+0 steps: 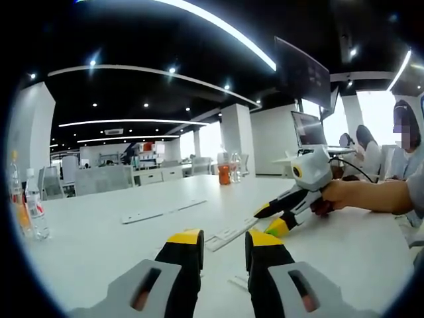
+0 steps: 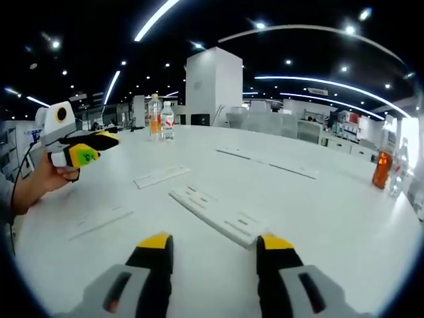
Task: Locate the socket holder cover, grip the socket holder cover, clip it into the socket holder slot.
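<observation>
A long white socket holder (image 2: 218, 216) with slots lies flat on the white table (image 2: 318, 212), its near end just ahead of my right gripper (image 2: 215, 243), which is open with nothing between its jaws. A narrow white cover strip (image 2: 161, 176) lies to the holder's left, and a fainter strip (image 2: 99, 222) lies nearer the table edge. My left gripper (image 1: 225, 238) is open above the table, with the holder's end (image 1: 228, 235) just ahead. A hand holds the right gripper (image 1: 271, 220) low over the table. Off to the left, the left gripper (image 2: 93, 148) is held up.
Two more white strips (image 2: 295, 170) lie farther back, and another (image 1: 162, 212) lies mid-table. Bottles stand at one corner (image 2: 161, 118); an orange bottle (image 2: 381, 170) stands at the far right. A laptop (image 1: 308, 129) and a seated person (image 1: 404, 165) are at the right.
</observation>
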Demonstrator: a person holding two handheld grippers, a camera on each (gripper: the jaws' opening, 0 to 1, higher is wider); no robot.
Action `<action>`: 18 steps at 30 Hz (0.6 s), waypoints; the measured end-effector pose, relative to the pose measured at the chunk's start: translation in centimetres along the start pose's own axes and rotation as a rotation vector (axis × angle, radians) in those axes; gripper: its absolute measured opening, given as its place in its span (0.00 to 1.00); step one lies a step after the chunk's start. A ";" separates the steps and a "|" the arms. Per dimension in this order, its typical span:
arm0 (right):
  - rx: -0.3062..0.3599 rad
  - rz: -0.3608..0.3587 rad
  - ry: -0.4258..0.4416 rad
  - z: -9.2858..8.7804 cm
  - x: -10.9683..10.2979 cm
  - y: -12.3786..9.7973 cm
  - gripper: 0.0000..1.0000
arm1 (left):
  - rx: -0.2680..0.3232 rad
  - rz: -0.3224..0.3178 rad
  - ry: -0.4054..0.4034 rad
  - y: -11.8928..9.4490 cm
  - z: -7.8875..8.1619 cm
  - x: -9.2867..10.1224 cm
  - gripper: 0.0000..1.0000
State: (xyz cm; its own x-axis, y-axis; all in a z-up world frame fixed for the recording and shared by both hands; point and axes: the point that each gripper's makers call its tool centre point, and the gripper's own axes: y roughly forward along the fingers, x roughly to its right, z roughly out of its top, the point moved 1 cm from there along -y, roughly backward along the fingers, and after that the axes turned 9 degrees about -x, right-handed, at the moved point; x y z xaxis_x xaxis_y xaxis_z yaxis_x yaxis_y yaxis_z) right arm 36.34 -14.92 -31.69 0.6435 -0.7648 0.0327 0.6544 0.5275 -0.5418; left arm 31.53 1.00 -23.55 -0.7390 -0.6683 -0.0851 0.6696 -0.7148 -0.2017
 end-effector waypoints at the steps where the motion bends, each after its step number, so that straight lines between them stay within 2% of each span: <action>1: 0.000 -0.006 -0.003 0.0 0.1 0.0 0.50 | 0.000 0.000 0.000 0.0 0.0 0.0 0.26; 8: 0.006 -0.076 -0.085 0.6 1.4 -1.1 0.52 | 0.002 0.008 0.004 -0.1 0.0 -0.1 0.26; 9: 0.026 -0.105 -0.132 1.4 1.9 -1.6 0.51 | 0.003 0.008 0.004 -0.1 0.0 -0.1 0.26; 12: 0.020 -0.124 -0.270 2.8 2.5 -2.0 0.46 | 0.002 0.010 0.005 -0.2 0.0 -0.1 0.26; 13: 0.000 -0.113 -0.321 3.3 2.5 -2.0 0.42 | 0.001 0.010 0.005 -0.2 -0.1 -0.2 0.26; 15: -0.024 -0.086 -0.361 4.4 2.5 -1.7 0.40 | 0.003 0.011 0.005 -0.2 -0.1 -0.2 0.26; 16: -0.030 -0.035 -0.387 5.5 2.1 -1.2 0.40 | 0.005 0.010 0.004 -0.2 -0.1 -0.2 0.26; 18: -0.078 0.058 -0.389 6.5 1.5 -0.4 0.38 | 0.005 0.010 0.004 -0.2 -0.1 -0.2 0.26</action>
State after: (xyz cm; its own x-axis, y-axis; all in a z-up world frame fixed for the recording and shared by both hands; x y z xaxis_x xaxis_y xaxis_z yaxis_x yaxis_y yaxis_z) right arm 39.65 -13.84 -25.98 0.7906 -0.5294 0.3077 0.5902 0.5247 -0.6135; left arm 31.56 1.27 -23.60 -0.7328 -0.6743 -0.0910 0.6771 -0.7094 -0.1956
